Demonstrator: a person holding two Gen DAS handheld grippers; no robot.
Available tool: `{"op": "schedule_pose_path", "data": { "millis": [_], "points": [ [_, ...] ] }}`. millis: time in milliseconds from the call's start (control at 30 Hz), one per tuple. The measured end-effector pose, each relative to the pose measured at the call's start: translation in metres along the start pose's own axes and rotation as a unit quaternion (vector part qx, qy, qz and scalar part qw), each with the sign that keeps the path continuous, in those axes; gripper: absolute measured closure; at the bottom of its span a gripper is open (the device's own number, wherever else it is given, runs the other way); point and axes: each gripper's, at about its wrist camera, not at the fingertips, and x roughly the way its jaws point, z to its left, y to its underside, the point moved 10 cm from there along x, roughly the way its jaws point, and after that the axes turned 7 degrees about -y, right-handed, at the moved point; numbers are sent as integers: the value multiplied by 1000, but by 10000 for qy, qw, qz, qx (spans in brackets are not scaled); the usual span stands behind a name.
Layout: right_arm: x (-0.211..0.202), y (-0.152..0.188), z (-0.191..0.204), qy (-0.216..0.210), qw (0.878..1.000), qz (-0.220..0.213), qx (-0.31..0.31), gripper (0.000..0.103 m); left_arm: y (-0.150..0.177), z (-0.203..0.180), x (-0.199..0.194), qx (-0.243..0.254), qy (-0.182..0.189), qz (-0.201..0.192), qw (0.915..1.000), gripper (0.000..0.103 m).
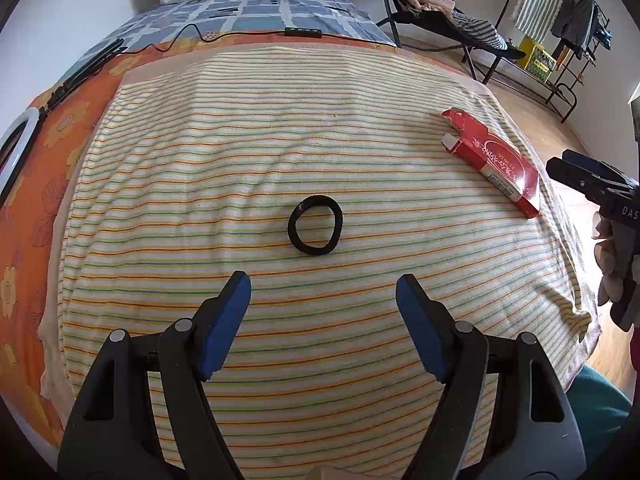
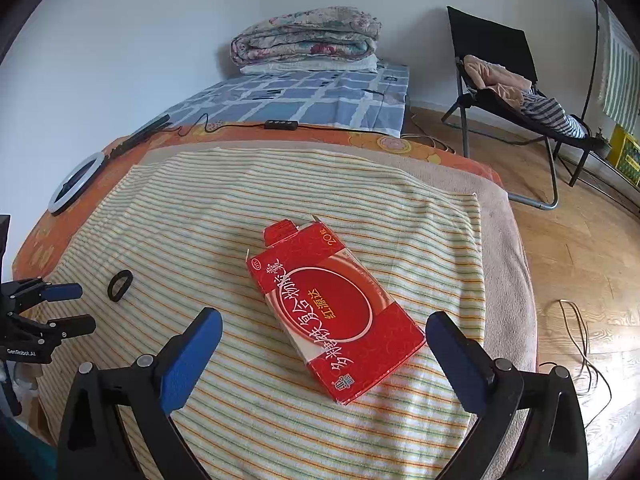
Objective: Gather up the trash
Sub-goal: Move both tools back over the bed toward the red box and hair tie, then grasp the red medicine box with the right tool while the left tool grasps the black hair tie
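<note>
Right gripper (image 2: 324,338) spread wide, red box (image 2: 334,310) between its fingers, nothing gripped.

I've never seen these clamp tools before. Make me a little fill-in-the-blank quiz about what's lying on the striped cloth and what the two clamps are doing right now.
1. The flat carton lying on the striped cloth is mostly ____ in colour.
2. The black hair tie lies straight ahead of the ____ gripper.
3. The right gripper has its jaws ____, with nothing between them yet.
4. The carton's torn flap end points ____ the right gripper.

Missing words: red; left; open; away from
</note>
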Motion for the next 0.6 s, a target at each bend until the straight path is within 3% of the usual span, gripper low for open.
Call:
{"op": "schedule_pose_path", "data": {
  "millis": [300, 600],
  "points": [
    [46, -14, -22, -195, 9992, 298, 175, 0, -12, 2, 26, 22, -4, 113, 9999, 34],
    [67, 4, -18, -609, 9944, 720, 481, 0, -19, 5, 33, 43, -125, 89, 9999, 50]
  ]
}}
